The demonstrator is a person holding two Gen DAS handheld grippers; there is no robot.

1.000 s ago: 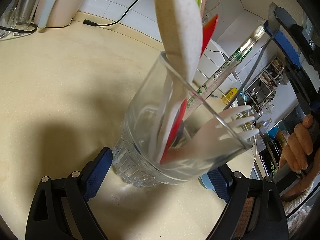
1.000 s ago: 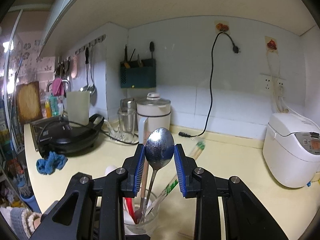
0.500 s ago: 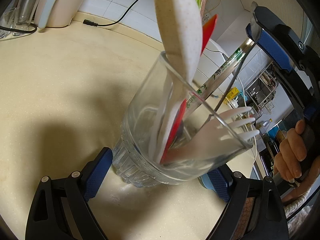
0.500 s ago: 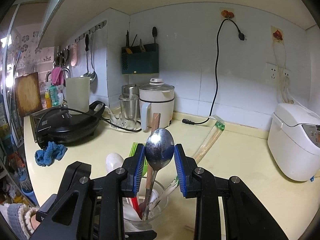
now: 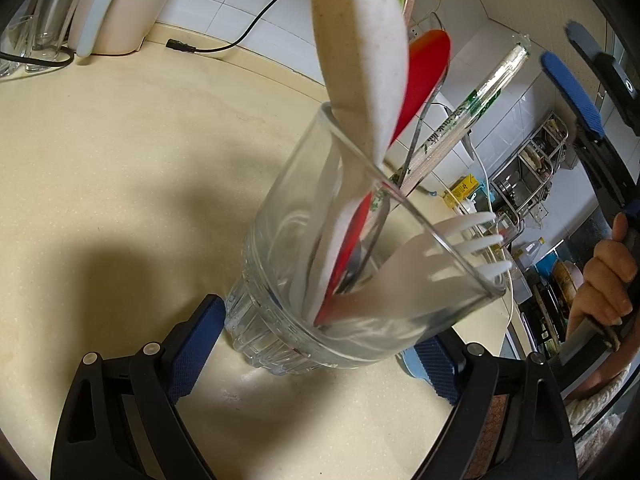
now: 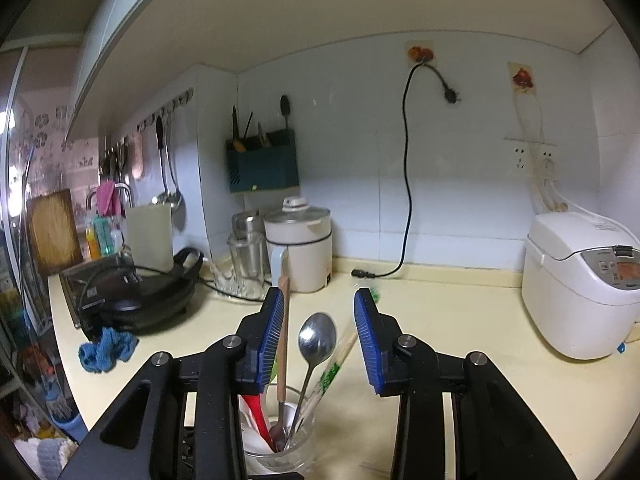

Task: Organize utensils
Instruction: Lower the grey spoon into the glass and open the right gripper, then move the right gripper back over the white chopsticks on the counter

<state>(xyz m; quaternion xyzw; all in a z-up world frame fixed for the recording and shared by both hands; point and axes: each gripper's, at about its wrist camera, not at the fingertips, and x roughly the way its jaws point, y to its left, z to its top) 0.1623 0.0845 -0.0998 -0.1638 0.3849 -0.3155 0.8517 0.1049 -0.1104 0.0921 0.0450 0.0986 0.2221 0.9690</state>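
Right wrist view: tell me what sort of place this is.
Most likely a home kitchen: a rice cooker stands on the cream countertop, ladles hang from wall hooks, and a glass holds utensils.

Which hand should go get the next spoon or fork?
Probably the right. Its tongs are opening, with the metal spoon standing loose in the glass and touching neither pad. The left tongs sit on either side of the glass's base, seemingly steadying it.
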